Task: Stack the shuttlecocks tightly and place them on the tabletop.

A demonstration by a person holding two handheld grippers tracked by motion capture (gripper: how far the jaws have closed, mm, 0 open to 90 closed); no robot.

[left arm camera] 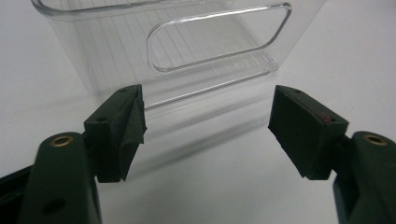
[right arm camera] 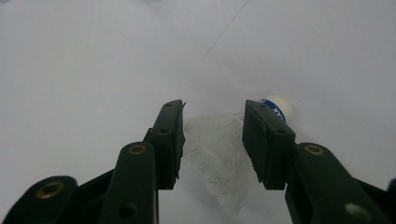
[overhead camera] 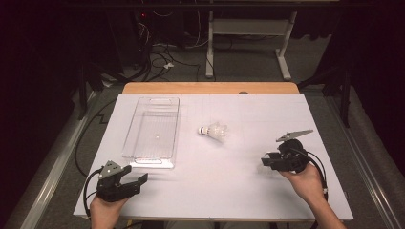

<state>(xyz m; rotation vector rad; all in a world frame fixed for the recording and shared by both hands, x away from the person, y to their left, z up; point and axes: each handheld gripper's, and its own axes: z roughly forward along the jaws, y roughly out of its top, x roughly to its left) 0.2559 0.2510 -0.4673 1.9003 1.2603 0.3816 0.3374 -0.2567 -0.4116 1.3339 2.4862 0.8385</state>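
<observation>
The high camera is looking forward and down over my table point(overhead camera: 267, 191). My left gripper's camera is sitting close to the clear tray point(left arm camera: 187, 42), near left; my right gripper's is facing the shuttlecock point(right arm camera: 224, 154). All are sharing the white tabletop.

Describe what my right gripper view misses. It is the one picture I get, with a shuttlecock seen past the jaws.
Observer: In the high view the shuttlecock lies apart from the right gripper, farther up the table. Nothing is gripped.
Operator: Report what else is on the table.
Observer: A clear tray lies lengthwise, left of the shuttlecock.
Operator: Locate the other gripper.
Observer: The left gripper sits open just short of the tray's near end, facing its handle cutout without touching it.
</observation>
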